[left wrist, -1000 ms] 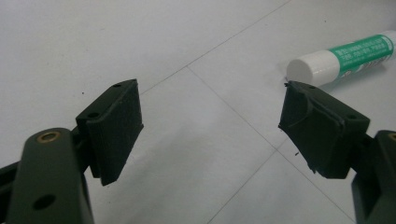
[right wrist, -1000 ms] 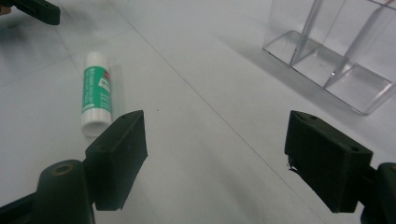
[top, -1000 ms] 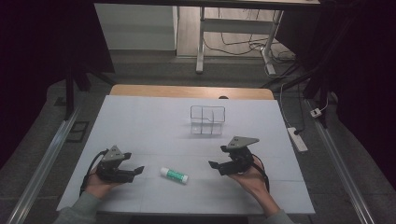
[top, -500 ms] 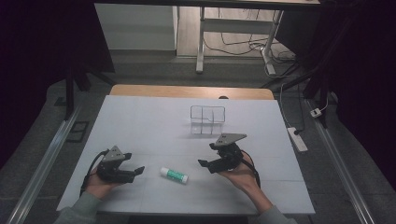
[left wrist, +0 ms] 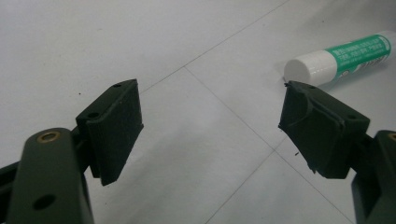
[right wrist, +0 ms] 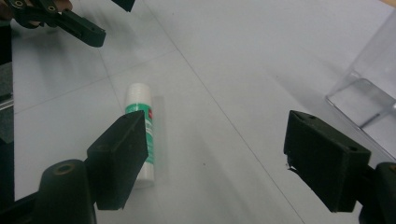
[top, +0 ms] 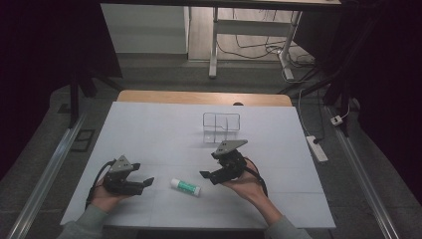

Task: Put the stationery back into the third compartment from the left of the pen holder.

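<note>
Near the worktop's (top: 149,124) front edge, my right claw (top: 205,175) gapes beside the glue stick (top: 185,186); my left claw (top: 147,182) gapes empty.

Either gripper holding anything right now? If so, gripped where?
Nothing held. Left gripper and right gripper are both open and empty; the glue stick lies free on the table.

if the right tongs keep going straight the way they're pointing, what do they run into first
Most likely the glue stick lying flat on the table, though it sits left of centre between the open right tongs; they might meet bare table just beside it.
</note>
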`<state>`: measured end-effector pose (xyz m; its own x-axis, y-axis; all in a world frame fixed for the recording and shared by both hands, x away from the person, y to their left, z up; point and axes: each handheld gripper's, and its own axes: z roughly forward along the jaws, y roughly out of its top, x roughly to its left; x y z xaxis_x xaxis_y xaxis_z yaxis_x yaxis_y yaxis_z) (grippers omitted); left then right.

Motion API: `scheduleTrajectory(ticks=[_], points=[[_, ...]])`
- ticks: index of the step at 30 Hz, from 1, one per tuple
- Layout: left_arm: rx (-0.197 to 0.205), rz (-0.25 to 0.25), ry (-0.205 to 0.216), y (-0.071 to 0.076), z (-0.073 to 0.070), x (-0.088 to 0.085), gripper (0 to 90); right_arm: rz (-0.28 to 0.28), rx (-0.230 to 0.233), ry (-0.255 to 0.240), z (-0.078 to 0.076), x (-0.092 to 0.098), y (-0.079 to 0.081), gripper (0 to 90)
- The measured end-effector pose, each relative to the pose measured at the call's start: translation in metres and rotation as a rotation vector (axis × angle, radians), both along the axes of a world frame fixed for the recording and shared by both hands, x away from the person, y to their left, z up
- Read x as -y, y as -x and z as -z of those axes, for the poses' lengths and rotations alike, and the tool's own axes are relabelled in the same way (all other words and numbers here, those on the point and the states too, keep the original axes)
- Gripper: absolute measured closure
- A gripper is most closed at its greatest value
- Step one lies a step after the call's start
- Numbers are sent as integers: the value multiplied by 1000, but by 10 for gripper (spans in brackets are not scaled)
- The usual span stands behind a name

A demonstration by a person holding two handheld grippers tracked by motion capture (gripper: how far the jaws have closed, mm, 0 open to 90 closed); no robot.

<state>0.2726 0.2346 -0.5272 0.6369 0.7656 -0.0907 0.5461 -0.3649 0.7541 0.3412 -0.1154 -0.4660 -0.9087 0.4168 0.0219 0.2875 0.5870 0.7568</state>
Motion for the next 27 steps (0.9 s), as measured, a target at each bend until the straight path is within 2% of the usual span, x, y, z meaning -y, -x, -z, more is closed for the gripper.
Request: scheduleTrajectory(ticks=[7,8,15,27], points=[[0,-1,0,0,0,0,207,-34,-17,24,4,-15,-1,217],[0,-1,0,0,0,0,207,-35,-18,40,4,-17,-1,217],[-1,2,-5,0,1,1,207,-69,-53,59,12,-34,0,216],[-1,3,-6,-1,1,1,208,-121,-75,117,18,-57,1,217]])
